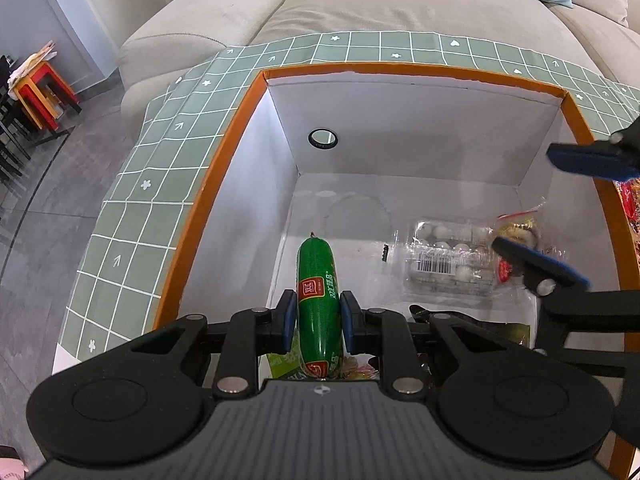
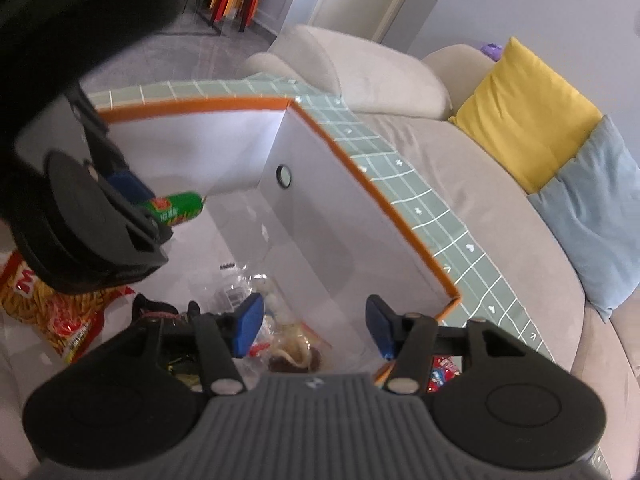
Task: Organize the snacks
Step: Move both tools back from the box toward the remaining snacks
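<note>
My left gripper (image 1: 318, 318) is shut on a green sausage (image 1: 319, 300) with a red label, holding it over the inside of the white box with an orange rim (image 1: 236, 152). The sausage (image 2: 180, 208) and left gripper also show in the right wrist view at the left. My right gripper (image 2: 314, 326) is open and empty, over the box's right side above a clear bag of snacks (image 2: 292, 350). Its blue fingers (image 1: 584, 160) show at the right of the left wrist view. A clear pack of white round snacks (image 1: 448, 256) lies on the box floor.
The box (image 2: 320, 240) sits on a green grid-patterned cloth (image 1: 160, 168) beside a beige sofa (image 1: 400, 4) with yellow (image 2: 524, 116) and blue (image 2: 596, 212) cushions. A red-yellow snack bag (image 2: 60, 320) lies at the left inside the box. Red and orange stools (image 1: 44, 92) stand far left.
</note>
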Available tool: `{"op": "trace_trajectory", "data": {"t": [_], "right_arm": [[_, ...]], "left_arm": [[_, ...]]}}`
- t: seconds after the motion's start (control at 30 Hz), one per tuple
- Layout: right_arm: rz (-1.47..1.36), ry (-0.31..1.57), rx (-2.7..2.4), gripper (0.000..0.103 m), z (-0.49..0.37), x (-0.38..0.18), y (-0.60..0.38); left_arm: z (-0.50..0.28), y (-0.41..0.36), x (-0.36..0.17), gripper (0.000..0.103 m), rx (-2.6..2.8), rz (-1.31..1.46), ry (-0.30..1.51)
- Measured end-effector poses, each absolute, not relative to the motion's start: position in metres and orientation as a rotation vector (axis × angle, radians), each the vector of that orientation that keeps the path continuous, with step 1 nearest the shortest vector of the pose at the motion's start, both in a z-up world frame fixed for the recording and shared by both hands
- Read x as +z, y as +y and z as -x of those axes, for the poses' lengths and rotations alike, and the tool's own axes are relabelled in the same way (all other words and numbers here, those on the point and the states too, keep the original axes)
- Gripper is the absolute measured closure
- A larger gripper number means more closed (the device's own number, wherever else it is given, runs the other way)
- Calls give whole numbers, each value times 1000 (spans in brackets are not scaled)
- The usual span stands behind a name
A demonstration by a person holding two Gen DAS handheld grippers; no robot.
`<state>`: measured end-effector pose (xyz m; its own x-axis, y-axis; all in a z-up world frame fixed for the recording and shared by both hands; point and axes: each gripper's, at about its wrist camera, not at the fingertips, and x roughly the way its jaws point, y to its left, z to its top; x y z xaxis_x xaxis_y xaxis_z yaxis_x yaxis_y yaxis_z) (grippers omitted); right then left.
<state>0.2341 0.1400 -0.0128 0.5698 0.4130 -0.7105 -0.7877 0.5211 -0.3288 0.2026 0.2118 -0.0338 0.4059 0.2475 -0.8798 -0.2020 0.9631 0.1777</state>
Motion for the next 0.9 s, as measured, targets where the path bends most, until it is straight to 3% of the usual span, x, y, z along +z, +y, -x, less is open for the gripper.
{"op": "trace_trajectory", "data": {"t": [0.2,0.47,0.9], "right_arm": [[660,572,745,46,-229,-1,122],[490,561,677,39,-221,22,86],[264,569,563,29,-191,56,-9]], "left_arm": [[-197,208,-24,74,269,-43,1050],[-181,198,-12,52,212,-36,941],[-152,170,27,47,81,110,681]]}}
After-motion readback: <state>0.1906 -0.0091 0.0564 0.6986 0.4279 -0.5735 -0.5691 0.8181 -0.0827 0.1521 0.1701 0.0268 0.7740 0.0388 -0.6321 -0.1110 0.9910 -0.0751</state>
